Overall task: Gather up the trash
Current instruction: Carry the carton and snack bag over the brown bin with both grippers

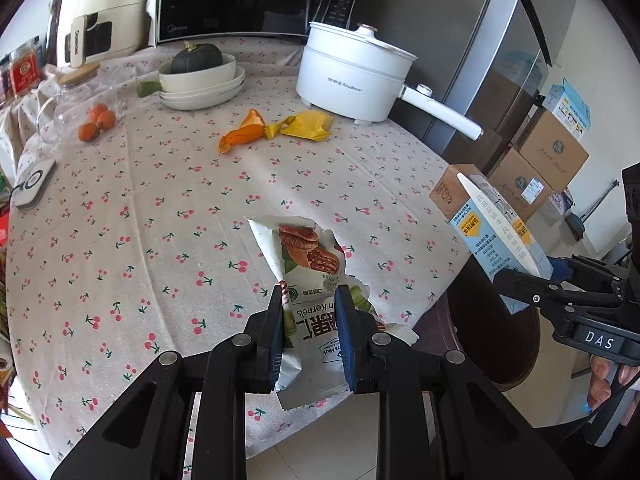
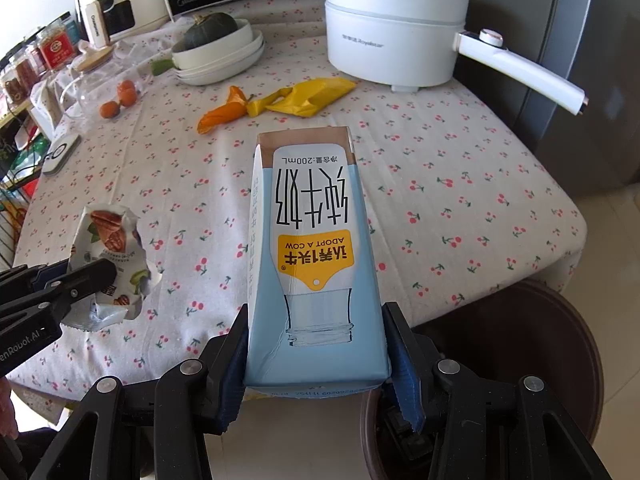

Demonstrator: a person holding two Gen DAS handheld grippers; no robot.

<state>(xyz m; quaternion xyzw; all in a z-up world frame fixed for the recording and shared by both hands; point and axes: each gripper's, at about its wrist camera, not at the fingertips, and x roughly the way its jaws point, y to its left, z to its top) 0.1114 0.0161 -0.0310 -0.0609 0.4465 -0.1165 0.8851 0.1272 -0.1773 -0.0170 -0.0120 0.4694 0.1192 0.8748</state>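
Left wrist view: both my hands are full over the tabletop [image 1: 120, 200] edge.
My left hand-held gripper [image 1: 309, 312] pinches the torn nut wrapper [image 1: 308, 256]; my right hand-held gripper [image 2: 316, 344] clamps the milk carton [image 2: 312, 240].

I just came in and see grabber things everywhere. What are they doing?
A person is clearing trash off the table. The left gripper grips a torn pecan kernel packet. The right gripper grips a blue milk carton. An orange peel and a yellow bag lie on the cherry-print tablecloth, not yet collected.
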